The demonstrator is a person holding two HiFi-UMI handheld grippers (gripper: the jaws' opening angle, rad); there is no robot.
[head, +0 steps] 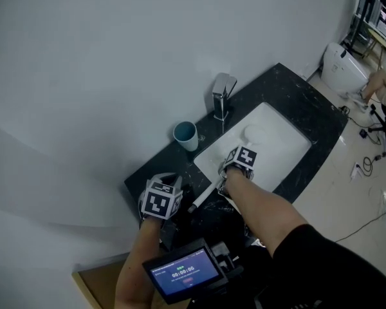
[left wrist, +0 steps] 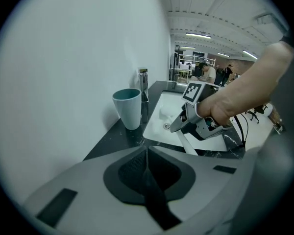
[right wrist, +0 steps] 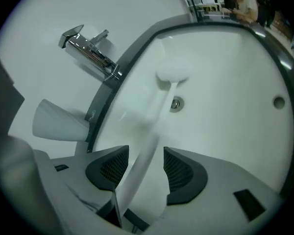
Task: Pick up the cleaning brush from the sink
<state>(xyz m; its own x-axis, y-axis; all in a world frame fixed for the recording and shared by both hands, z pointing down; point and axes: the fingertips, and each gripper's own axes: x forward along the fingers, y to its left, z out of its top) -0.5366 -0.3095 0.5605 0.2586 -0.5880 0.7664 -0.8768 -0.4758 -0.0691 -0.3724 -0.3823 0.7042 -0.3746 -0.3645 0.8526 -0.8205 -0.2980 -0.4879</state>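
My right gripper (right wrist: 146, 168) is down over the white sink (right wrist: 235, 82). Its jaws are spread, with the handle of the cleaning brush (right wrist: 159, 111) running up between them. The handle sits closer to the pad at my 9 o'clock, and a thin gap shows at the pad on the 3 o'clock side, so I judge I am straddling it and not yet clamped on. From the jaws the brush runs toward 12 o'clock. Its rounded white head lies in the basin just past the drain (right wrist: 175, 103), and the chrome faucet (right wrist: 88, 50) stands off at 10 o'clock.

From the head view, the right gripper (head: 235, 166) hangs over the sink's near corner. The handle's free end (head: 202, 198) pokes out over the rim toward 7 o'clock, onto the black counter (head: 289, 85). My left gripper (head: 161, 201) waits there with its jaws pressed together on nothing. The teal cup (head: 186, 135) sits at its 1 o'clock.

The brush looks like light, stiff plastic, smooth and possibly wet, so it could slide or twist in the pads. I would take it on the straight handle, around where my pads are now. With the head far out in front, it may tip nose-down, so I would squeeze firmly and squarely across the shaft before lifting.
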